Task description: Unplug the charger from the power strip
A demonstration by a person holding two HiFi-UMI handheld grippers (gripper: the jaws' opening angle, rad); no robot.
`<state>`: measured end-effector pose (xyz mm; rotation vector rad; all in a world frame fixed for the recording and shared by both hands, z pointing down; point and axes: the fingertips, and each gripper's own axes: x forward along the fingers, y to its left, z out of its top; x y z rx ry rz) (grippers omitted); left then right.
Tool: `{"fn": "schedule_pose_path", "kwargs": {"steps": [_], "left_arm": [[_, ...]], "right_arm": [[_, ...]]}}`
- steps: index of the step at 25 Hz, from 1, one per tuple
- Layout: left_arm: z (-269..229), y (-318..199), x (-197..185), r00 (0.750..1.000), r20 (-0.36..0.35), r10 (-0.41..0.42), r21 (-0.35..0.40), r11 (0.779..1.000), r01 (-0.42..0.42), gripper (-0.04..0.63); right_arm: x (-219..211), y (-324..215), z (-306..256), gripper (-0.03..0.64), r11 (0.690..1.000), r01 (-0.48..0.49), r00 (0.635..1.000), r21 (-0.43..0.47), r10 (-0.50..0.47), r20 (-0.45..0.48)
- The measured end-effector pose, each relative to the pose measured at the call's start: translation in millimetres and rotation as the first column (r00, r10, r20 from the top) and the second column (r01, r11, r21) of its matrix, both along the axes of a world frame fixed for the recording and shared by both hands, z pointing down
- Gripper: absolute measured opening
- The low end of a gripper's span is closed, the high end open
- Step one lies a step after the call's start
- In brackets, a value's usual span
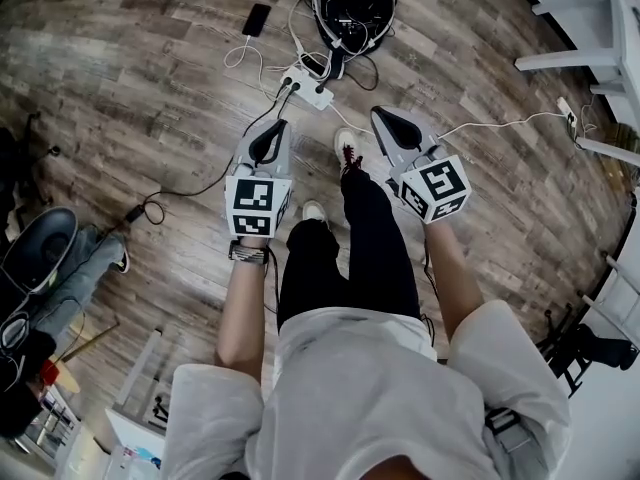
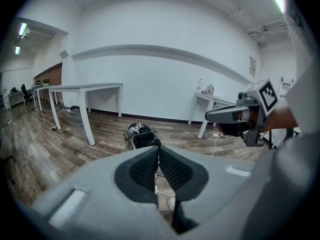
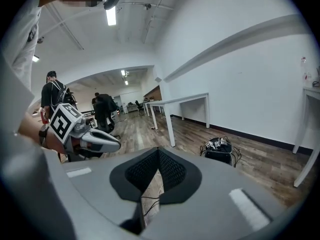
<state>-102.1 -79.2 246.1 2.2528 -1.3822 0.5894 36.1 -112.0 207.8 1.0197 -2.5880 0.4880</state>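
step: reach power strip (image 1: 305,86) | left tongs (image 1: 270,131): pinched together, empty | right tongs (image 1: 387,120): likewise | tip: I open one wide, pin strip, pull charger plug (image 1: 320,89) straight

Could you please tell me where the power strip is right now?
In the head view, the power strip lies on the wood floor at top centre, just beyond the left claw and below the black container.
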Motion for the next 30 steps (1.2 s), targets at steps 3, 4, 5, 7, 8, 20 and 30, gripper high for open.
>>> {"fn": "schedule_pose_path", "kwargs": {"steps": [3, 4, 5, 7, 8, 20, 30], "left_arm": [[25, -7, 6, 1.000, -0.003, 0.020, -0.008, 1.000, -0.020, 0.005], [36, -9, 7, 1.000, -0.004, 0.027, -0.012, 1.000, -0.027, 0.005], [47, -11, 8, 0.999, -0.004, 0.032, -0.018, 0.999, -0.032, 0.005], [71, -15, 9, 0.999, 0.004, 0.041, -0.038, 0.998, -0.041, 0.005], [82, -16, 10, 0.999, 0.009, 0.044, -0.049, 0.998, -0.043, 0.005], [207, -31, 10, 0.998, 0.025, 0.061, -0.109, 0.992, -0.058, 0.005], [345, -56, 9, 0.997, 0.007, 0.073, -0.096, 0.993, -0.072, 0.018]], "right_arm": [[-2, -5, 29, 0.002, 1.000, 0.024, 1.000, -0.009, -0.024, -0.016], [-1, -7, 40, 0.002, 1.000, 0.025, 0.999, -0.014, -0.026, -0.021], [0, -11, 50, 0.002, 1.000, 0.026, 0.999, -0.017, -0.027, -0.025], [1, -19, 68, 0.002, 0.999, 0.035, 0.999, -0.020, -0.036, -0.034], [1, -22, 75, 0.002, 0.999, 0.043, 0.998, -0.021, -0.044, -0.038], [1, -62, 201, 0.002, 0.994, 0.066, 0.998, -0.082, -0.067, -0.015], [12, -94, 358, 0.002, 0.994, 0.056, 0.998, -0.095, -0.059, -0.036]]}}
